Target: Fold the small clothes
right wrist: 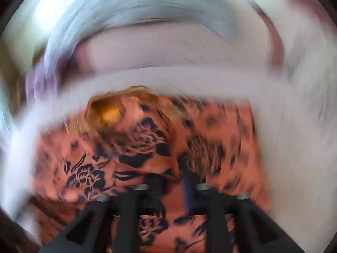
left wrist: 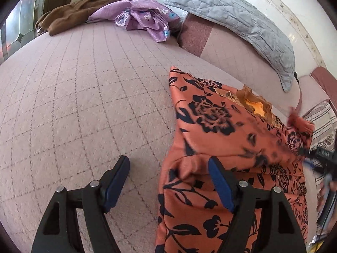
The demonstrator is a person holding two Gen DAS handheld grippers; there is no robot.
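1. We hold the left gripper [left wrist: 168, 181] low over the bed [left wrist: 84, 97], released, with its jaws spread wide. One finger hangs over bare bedcover, the other over the near left edge of the orange floral garment [left wrist: 221, 130]; nothing is between them. We judge it is placed to take that edge for a fold.
2. The right gripper [right wrist: 170, 181] is nearly closed, with floral cloth bunched at its tips. The right wrist view is heavily blurred, so we cannot tell whether the cloth is truly pinched.
3. The garment lies on the right of the bed, partly lifted and rumpled, its frilled neckline [left wrist: 254, 103] facing the far side. It looks mid-fold, not yet flat.
4. By count, we see one orange garment in work, one purple flowered garment [left wrist: 147, 19] and one brown cloth [left wrist: 84, 10] waiting at the far end, well apart, and one grey quilted pillow [left wrist: 242, 23] at the far right.
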